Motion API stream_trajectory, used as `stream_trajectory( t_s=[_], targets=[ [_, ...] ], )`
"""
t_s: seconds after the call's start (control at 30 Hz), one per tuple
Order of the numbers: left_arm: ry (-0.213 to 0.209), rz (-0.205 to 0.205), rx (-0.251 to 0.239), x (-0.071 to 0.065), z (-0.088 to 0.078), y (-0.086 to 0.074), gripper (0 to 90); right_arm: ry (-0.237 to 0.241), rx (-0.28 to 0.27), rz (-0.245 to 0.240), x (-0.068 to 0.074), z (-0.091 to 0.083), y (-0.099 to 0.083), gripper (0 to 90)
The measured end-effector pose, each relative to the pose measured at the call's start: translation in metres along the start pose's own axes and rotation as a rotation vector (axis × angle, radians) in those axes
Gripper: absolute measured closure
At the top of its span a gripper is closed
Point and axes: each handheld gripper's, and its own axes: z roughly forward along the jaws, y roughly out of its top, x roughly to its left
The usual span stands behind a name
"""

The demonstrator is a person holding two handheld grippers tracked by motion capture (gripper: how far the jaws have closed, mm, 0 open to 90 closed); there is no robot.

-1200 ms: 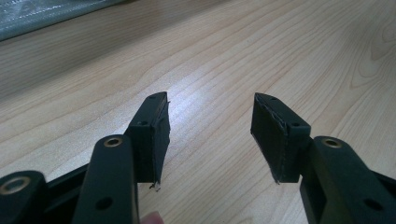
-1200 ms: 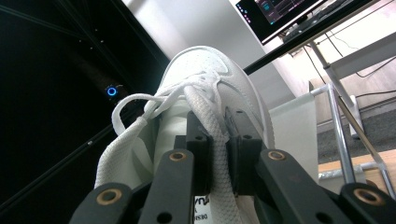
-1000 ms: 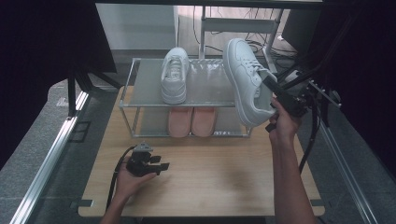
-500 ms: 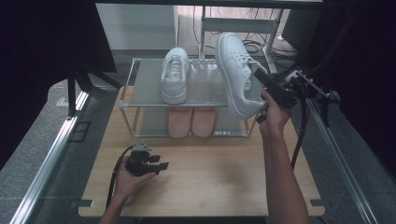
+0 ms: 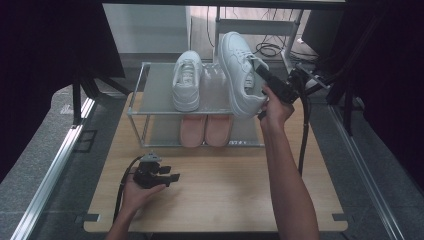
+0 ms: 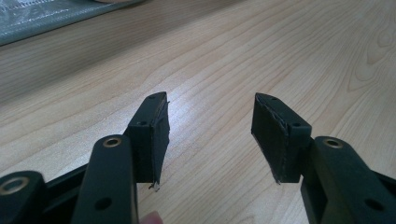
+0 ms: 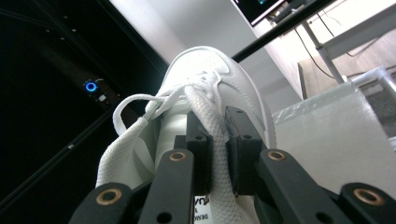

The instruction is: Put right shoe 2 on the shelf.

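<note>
Above the top shelf of the shoe rack (image 5: 145, 90), the right gripper (image 5: 264, 80) carries a white sneaker (image 5: 240, 80) tilted on its side, sole toward the person, heel end low near the shelf's right front corner. The right gripper view shows its jaws clamped narrowly on the shoe's tongue (image 7: 215, 140), laces spilling to the left.

To set it down well, the person would probably do best to roll the wrist until the sole faces the shelf, line the toe up parallel with the other white sneaker (image 5: 186, 80) already standing there, and lower it into the bare space at that shoe's right. A grip on the tongue alone lets the shoe swing, so a slow descent seems wise, with the jaws opened only once the sole lies flat. The heel should stay inside the front rail so it cannot tip off.

The rack holds one white sneaker on its upper shelf and a pair of pink slippers (image 5: 205, 131) side by side on the lower one.

Down on the wooden table (image 5: 225, 200), the left gripper (image 5: 170, 176) rests in the hand with jaws wide apart and nothing between them.
</note>
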Motion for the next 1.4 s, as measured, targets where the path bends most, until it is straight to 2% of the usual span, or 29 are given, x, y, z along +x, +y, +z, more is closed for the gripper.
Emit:
stream_trajectory(
  t_s=[0.17, 0.5, 0.77, 0.9, 1.03, 1.3, 1.37, 1.4],
  targets=[
    [-0.004, -0.013, -0.003, 0.002, -0.001, -0.001, 47.1, -0.019, 0.025, 0.005, 0.002, 0.017, -0.005, 81.1],
    [-0.004, -0.008, -0.001, 0.004, 0.000, -0.001, 47.1, -0.068, 0.047, 0.033, 0.000, 0.045, -0.016, 80.6],
    [-0.004, -0.018, -0.008, 0.005, -0.002, -0.002, 47.1, -0.102, 0.062, 0.021, 0.007, 0.063, -0.021, 79.7],
    [-0.004, -0.014, -0.005, 0.006, -0.001, -0.002, 47.1, -0.134, 0.081, -0.005, 0.008, 0.072, -0.023, 78.7],
    [-0.009, -0.020, -0.008, 0.008, -0.001, -0.003, 47.1, -0.157, 0.105, -0.007, 0.007, 0.080, -0.023, 77.4],
    [-0.004, -0.030, 0.001, 0.011, 0.000, -0.005, 47.1, -0.161, 0.174, -0.055, 0.008, 0.095, -0.021, 70.4],
    [-0.003, -0.030, 0.000, 0.011, 0.000, -0.006, 47.1, -0.173, 0.172, -0.075, 0.009, 0.099, -0.021, 69.6],
    [-0.003, -0.031, 0.000, 0.011, 0.000, -0.006, 47.1, -0.158, 0.176, -0.074, 0.009, 0.100, -0.021, 68.8]
  ],
)
